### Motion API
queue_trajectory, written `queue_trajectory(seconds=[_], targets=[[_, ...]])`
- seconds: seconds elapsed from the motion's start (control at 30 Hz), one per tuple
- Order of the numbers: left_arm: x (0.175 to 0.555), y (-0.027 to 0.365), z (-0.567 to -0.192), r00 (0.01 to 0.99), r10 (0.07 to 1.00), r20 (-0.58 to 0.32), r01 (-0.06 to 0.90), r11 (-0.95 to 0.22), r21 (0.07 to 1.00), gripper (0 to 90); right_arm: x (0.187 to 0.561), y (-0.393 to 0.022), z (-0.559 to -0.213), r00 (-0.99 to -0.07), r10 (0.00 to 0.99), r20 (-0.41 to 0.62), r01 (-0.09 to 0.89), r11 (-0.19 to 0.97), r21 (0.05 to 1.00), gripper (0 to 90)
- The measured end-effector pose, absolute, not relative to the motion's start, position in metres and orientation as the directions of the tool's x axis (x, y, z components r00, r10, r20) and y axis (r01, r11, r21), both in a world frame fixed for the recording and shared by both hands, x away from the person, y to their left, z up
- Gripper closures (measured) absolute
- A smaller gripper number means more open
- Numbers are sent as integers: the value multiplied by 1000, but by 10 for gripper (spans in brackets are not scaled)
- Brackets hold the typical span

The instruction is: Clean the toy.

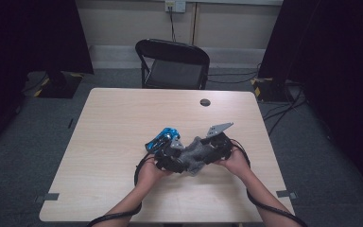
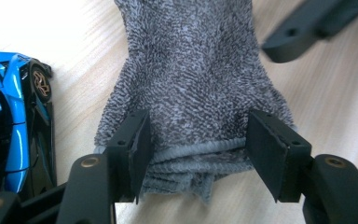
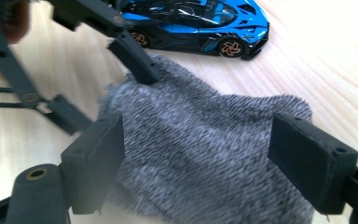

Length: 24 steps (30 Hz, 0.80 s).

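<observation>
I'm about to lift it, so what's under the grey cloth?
The grey cloth lies bunched on the wooden table, its folded edge layered at the near end. Whatever lies beneath is covered. The blue toy car sits beside it, not under it.

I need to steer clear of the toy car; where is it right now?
In the high view the blue toy car sits on the table just left of centre, right beside the grey cloth and just beyond the left tongs.
</observation>
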<state>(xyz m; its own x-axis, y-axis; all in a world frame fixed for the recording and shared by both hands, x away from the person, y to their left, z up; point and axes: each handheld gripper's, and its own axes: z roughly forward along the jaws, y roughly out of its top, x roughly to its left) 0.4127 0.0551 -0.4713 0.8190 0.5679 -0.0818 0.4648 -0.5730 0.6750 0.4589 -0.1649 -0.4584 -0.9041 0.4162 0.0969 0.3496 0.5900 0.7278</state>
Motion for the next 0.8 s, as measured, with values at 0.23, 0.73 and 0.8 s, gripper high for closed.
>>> queue_trajectory(seconds=[0.23, 0.73, 0.8], targets=[[404, 55, -470, 824, 562, -80, 454, -568, 686, 397, 468, -155, -468, -915, 384, 122, 352, 612, 708, 197], [406, 66, -471, 803, 586, -110, 482, -529, 699, 384, 458, -153, -489, -916, 397, 55, 326, 658, 679, 183], [407, 70, -467, 798, 592, -111, 485, -522, 702, 379, 457, -153, -489, -913, 404, 54, 330, 655, 680, 183]])
